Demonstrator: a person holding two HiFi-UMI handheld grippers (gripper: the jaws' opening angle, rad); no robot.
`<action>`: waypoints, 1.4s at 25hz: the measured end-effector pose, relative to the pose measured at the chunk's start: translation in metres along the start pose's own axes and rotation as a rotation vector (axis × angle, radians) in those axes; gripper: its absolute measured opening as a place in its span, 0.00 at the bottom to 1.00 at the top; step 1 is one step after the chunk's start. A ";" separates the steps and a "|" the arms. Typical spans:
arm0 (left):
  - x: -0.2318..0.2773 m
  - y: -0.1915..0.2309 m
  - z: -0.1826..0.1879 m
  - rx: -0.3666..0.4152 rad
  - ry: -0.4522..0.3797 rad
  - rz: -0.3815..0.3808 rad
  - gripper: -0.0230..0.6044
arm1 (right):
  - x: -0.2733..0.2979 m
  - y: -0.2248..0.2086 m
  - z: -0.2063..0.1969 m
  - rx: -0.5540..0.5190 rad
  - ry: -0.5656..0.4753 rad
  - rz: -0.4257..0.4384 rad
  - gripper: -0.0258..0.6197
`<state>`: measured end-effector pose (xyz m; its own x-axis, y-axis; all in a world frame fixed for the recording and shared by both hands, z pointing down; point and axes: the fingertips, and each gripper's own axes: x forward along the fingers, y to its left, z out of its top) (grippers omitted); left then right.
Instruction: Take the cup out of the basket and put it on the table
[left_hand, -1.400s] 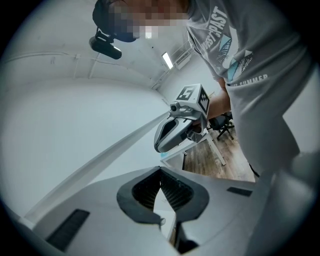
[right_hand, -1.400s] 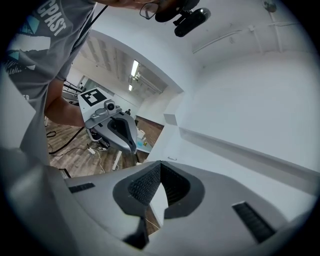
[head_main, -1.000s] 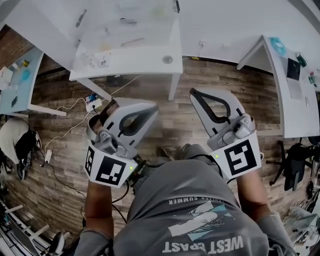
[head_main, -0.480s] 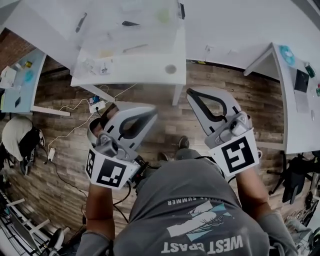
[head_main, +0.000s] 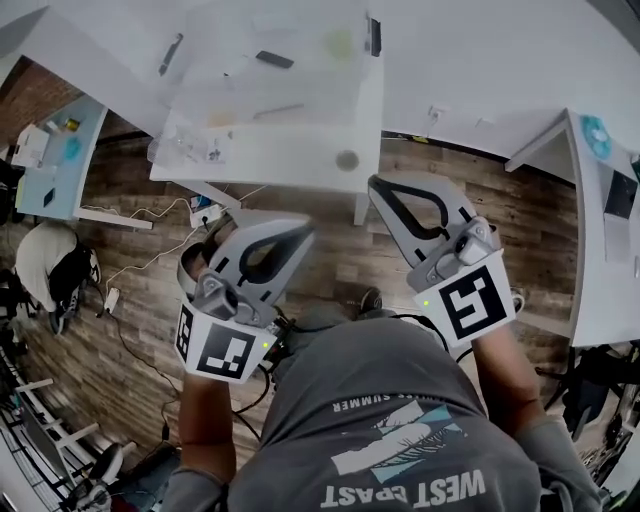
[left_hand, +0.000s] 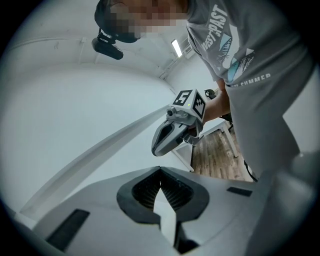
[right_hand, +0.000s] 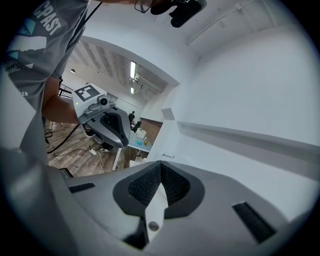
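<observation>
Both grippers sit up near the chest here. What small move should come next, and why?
Probably bring both grippers forward toward the white table. The left gripper and right gripper are shut with nothing between the jaws, and both hang over the wooden floor, short of the table. No cup or basket can be made out yet.

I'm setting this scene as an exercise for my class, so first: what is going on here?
A person stands on a wooden floor facing a white table, with a gripper in each hand. The left gripper and the right gripper are both shut with nothing between their jaws, held over the floor just short of the table. No cup is in hand, and I cannot make out a cup or basket, so the job has not yet begun.
</observation>
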<state>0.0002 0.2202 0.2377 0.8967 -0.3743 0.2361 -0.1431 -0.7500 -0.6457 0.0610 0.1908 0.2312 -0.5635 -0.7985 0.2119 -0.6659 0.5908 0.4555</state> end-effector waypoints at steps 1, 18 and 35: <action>0.003 0.000 -0.002 -0.003 0.005 -0.008 0.05 | 0.003 -0.003 -0.003 0.007 0.005 0.004 0.06; 0.037 0.095 -0.079 0.021 -0.085 -0.089 0.05 | 0.104 -0.058 -0.012 0.029 0.083 -0.088 0.06; 0.076 0.153 -0.141 -0.014 -0.102 -0.121 0.05 | 0.174 -0.109 -0.042 0.050 0.144 -0.103 0.06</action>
<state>-0.0129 0.0007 0.2594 0.9454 -0.2242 0.2365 -0.0367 -0.7942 -0.6065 0.0560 -0.0179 0.2548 -0.4172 -0.8615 0.2895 -0.7423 0.5068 0.4383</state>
